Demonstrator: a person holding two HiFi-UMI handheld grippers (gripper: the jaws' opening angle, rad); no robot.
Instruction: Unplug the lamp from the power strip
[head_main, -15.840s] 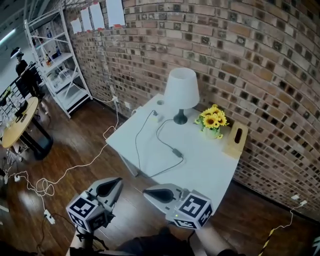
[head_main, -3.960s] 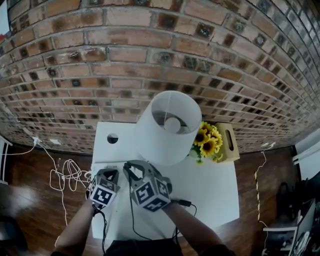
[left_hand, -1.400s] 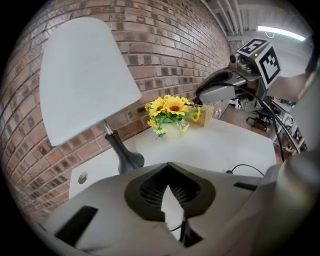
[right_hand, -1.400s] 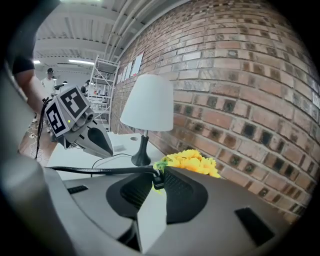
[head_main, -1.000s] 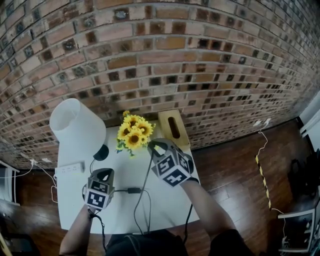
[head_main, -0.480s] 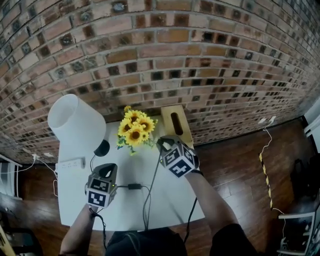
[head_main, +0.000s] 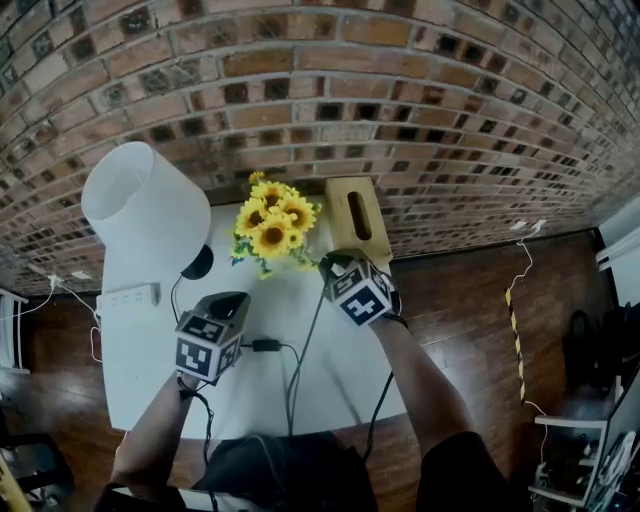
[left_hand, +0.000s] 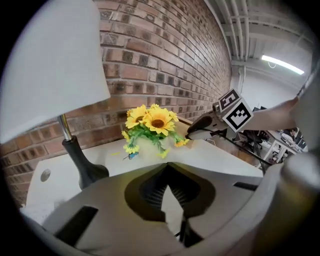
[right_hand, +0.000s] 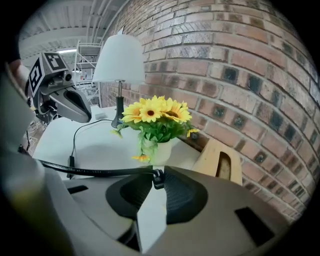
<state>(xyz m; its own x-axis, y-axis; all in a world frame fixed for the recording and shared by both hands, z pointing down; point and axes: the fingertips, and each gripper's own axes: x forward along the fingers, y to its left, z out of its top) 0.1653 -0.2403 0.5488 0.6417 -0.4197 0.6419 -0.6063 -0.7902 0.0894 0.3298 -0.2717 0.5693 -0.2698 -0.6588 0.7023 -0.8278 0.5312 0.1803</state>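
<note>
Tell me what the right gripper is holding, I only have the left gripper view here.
Observer: The right gripper view shows the right gripper shut on the black end of the lamp cable.
Operator: Where is the power strip?
Observer: In the head view the white power strip lies at the table's left edge, beside the lamp, well away from that gripper.
Operator: Anything plugged into it?
Observer: No black cable reaches it in the head view.
</note>
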